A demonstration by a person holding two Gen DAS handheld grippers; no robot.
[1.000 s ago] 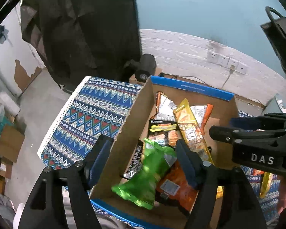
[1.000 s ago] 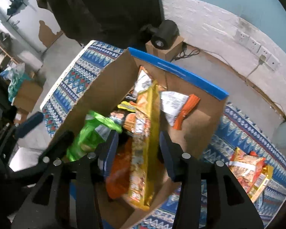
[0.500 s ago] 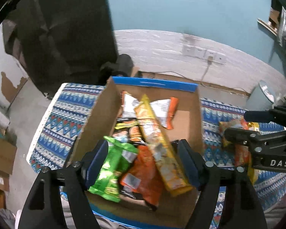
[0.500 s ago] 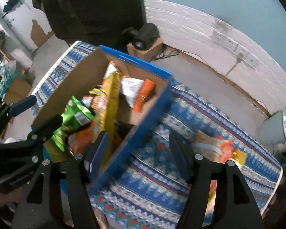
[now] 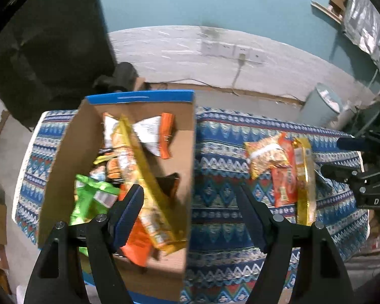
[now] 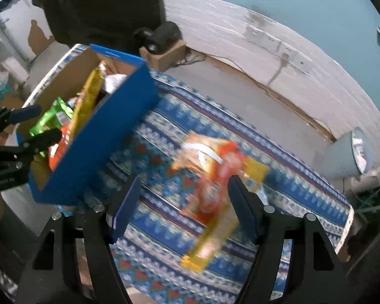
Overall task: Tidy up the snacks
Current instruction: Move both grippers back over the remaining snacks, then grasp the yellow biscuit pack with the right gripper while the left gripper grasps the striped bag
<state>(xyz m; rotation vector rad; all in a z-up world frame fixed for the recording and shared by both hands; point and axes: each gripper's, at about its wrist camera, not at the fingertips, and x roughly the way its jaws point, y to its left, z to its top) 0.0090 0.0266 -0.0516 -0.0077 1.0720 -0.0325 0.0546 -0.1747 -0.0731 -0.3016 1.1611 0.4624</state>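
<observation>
A blue-rimmed cardboard box (image 5: 139, 98) on the patterned tablecloth holds several snack packets, among them a long yellow packet (image 5: 141, 177) and a green bag (image 5: 93, 197). The box also shows in the right wrist view (image 6: 106, 136). A loose pile of orange and yellow snack packets (image 5: 281, 167) lies on the cloth to the right of the box; in the right wrist view the pile (image 6: 210, 174) is blurred. My left gripper (image 5: 190, 217) is open and empty above the box's right wall. My right gripper (image 6: 183, 205) is open and empty above the pile.
The patterned tablecloth (image 5: 220, 177) covers the table. A grey bin (image 5: 319, 109) stands beyond the table's far right. A small cardboard box with a dark round object (image 6: 164, 43) sits on the floor by the white brick wall. Wall sockets are behind.
Both grippers have swung right, away from the box. The yellow packet and the green bag are now lying in the box. The right gripper now faces the loose pile.
</observation>
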